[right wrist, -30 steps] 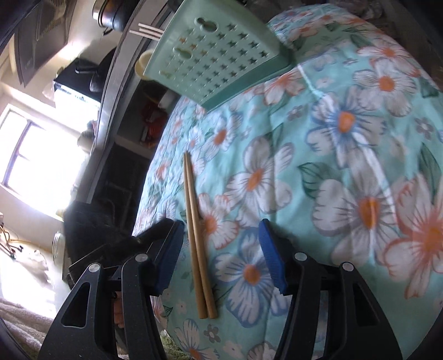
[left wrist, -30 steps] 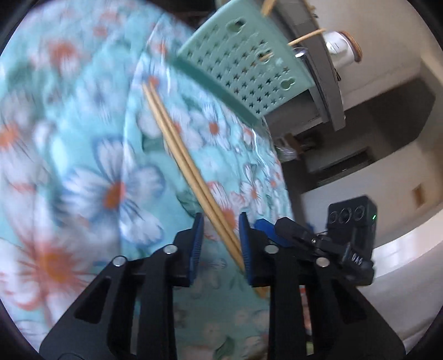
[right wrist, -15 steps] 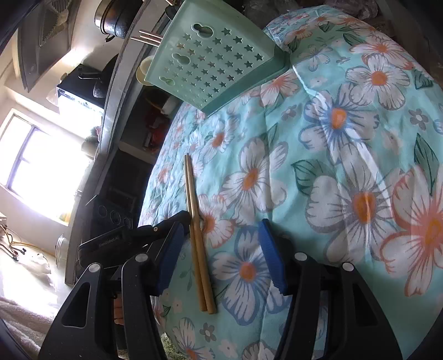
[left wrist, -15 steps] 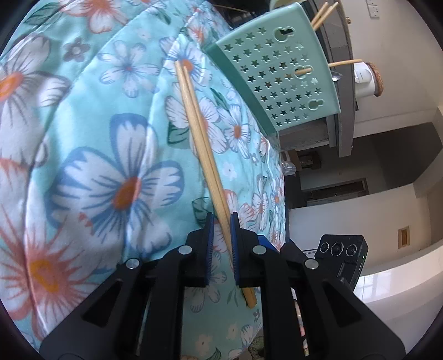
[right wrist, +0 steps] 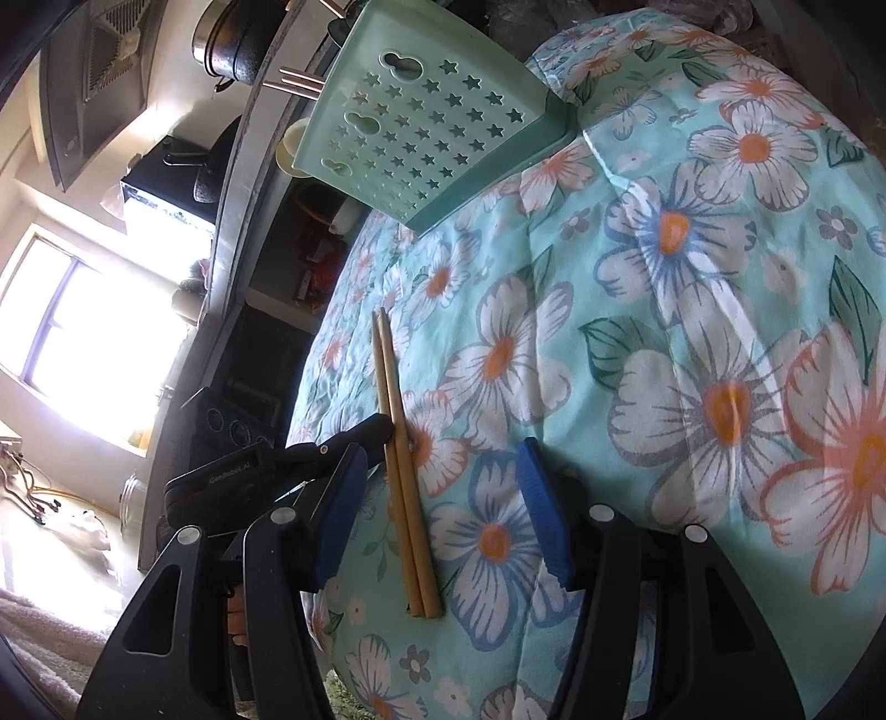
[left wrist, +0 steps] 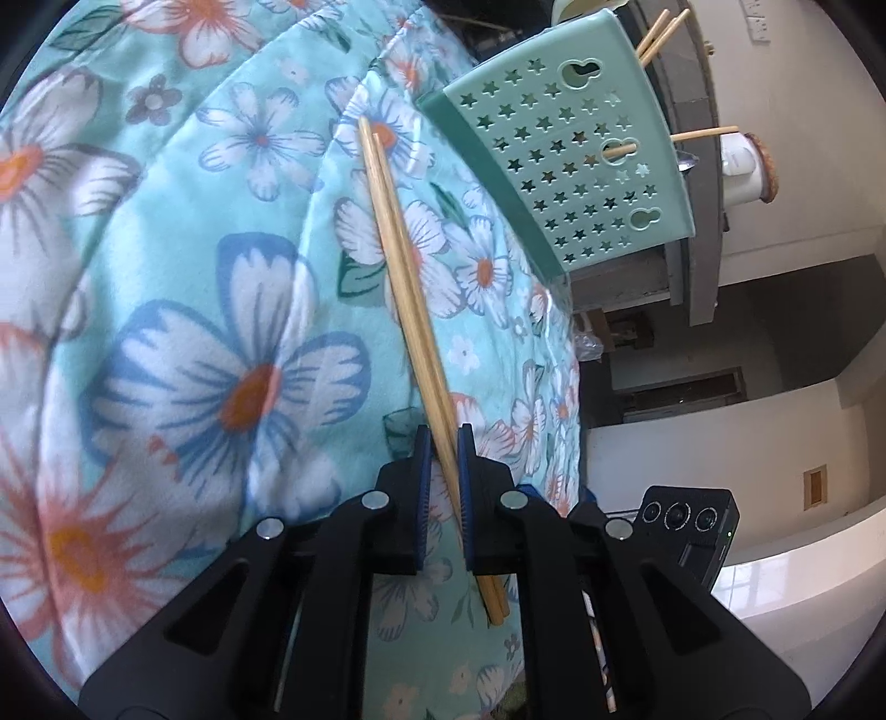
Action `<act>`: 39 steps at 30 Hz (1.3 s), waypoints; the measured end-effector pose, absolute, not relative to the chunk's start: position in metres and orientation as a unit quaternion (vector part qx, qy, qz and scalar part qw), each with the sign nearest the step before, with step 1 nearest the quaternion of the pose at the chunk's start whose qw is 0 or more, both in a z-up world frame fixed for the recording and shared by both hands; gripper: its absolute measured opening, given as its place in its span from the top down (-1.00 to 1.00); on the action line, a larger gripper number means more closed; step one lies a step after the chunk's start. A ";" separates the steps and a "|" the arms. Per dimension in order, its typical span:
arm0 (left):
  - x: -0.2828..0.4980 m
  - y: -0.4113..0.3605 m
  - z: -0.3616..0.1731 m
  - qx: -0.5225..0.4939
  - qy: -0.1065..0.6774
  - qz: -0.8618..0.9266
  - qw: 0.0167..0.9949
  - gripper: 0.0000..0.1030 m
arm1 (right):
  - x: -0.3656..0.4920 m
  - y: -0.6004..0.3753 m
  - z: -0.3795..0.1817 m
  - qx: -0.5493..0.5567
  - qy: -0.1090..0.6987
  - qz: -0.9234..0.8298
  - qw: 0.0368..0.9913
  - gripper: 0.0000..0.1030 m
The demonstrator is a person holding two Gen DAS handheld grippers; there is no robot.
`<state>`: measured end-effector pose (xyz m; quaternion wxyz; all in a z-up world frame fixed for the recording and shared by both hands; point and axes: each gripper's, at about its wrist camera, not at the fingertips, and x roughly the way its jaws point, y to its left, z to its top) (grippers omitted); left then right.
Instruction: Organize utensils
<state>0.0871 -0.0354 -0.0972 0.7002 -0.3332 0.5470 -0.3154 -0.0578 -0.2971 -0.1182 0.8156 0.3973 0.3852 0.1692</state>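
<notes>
Two wooden chopsticks [left wrist: 407,293] lie side by side on the floral tablecloth [left wrist: 221,277]. My left gripper [left wrist: 443,448] is shut on them near their thick ends, with its blue pads against both sides. In the right wrist view the same chopsticks [right wrist: 401,487] run between the jaws of my right gripper [right wrist: 443,507], which is open and touches nothing. The left gripper's black fingers [right wrist: 365,435] meet the sticks from the left there. A teal holder [left wrist: 565,166] with star-shaped holes stands beyond the chopstick tips, also seen as the holder [right wrist: 432,127] at the top.
More chopsticks [left wrist: 703,133] poke out of the holder. The table's edge [left wrist: 559,387] drops off just right of the held sticks, with the floor and a counter [left wrist: 703,221] beyond. Pots [right wrist: 227,39] and a window [right wrist: 94,343] lie to the left.
The left jaws have closed from well apart onto the chopsticks, and the left gripper has rolled so the sticks now run more upright in its view. The right gripper has stayed still and open.
</notes>
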 end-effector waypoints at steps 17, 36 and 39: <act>0.083 0.009 -0.081 -0.247 0.572 -0.265 0.736 0.83 | -0.030 -0.221 -0.080 0.194 0.435 0.167 0.863 0.26; 0.083 -0.005 -0.074 -0.182 0.569 -0.266 0.757 0.78 | -0.056 -0.242 -0.098 0.234 0.438 0.063 0.866 0.85; 0.085 -0.005 -0.073 -0.183 0.573 -0.265 0.754 0.77 | -0.055 -0.237 -0.099 0.231 0.439 0.069 0.865 0.75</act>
